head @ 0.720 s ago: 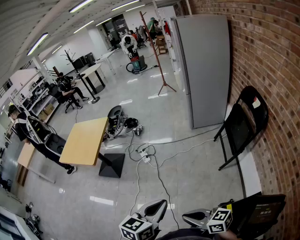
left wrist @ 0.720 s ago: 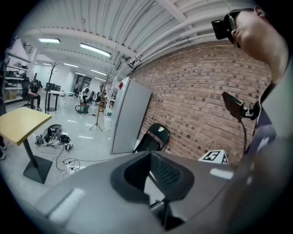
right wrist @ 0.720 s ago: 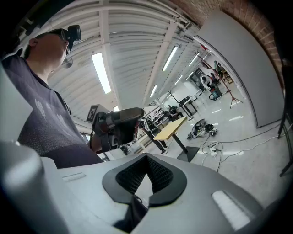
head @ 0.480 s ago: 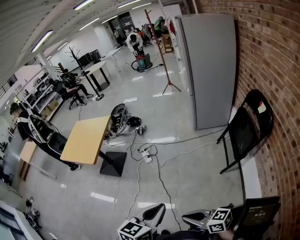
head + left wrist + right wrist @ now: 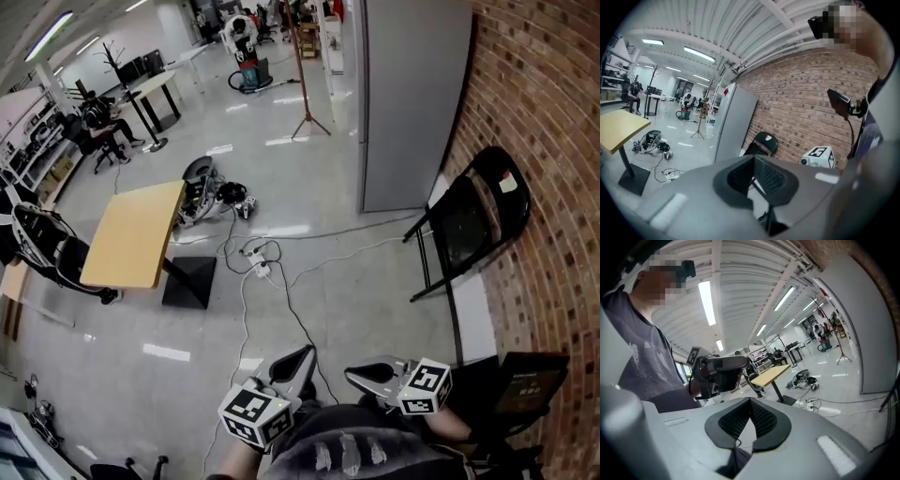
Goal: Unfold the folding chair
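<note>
The folding chair (image 5: pixel 469 225) leans folded against the brick wall (image 5: pixel 544 112) at far right, well apart from both tools. The left tongs (image 5: pixel 302 359) and right tongs (image 5: pixel 360 373) are clenched on nothing, near the body. Approach first and release the jaws before contact. Then grip the seat's front edge with one and steady the backrest with the other. The dark panel (image 5: pixel 525 398) at near right may be a second chair. Against the earlier frame, the chair keeps its lean and the view dips lower.
</note>
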`<state>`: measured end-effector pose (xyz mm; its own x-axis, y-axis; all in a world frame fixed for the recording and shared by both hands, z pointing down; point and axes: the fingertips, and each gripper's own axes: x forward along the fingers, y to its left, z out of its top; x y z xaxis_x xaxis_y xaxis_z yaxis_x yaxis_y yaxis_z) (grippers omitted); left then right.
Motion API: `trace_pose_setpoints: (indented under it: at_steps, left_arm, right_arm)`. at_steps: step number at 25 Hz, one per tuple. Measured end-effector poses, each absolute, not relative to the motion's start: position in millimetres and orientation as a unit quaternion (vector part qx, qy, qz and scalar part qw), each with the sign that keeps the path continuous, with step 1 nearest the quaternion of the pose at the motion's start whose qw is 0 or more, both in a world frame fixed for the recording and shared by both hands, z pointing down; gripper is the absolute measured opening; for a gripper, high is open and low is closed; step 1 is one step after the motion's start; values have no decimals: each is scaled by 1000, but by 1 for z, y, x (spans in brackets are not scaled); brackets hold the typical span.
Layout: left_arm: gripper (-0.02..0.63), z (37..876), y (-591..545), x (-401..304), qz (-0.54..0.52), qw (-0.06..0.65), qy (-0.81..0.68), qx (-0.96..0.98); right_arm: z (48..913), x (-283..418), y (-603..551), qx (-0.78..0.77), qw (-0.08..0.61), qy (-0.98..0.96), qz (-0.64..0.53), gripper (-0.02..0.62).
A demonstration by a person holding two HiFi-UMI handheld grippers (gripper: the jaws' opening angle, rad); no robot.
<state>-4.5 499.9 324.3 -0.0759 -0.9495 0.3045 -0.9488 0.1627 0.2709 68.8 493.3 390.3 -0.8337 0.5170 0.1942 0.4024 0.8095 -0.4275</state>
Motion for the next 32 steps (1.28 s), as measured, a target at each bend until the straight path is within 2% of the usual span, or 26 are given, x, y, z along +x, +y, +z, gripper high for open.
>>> trace_pose_setpoints:
  at_steps: [9,15,22,32]
  left_arm:
    - [2,311,528,-122,-11,174,-703,689]
    - [3,305,534,-164,-38,159,-680,714]
    - [2,311,544,-175,-80,188,-667,717]
    - [2,310,533,-170,-47,194,-681,705]
  right_arm:
    - [352,-43,531,-152,152,-968,132,0]
    - [342,-71,548,-113,176,-972,105,0]
    - [340,-92,554,-105,179,-973,104,0]
    - [339,-109,545,-143,146,-973,110,0]
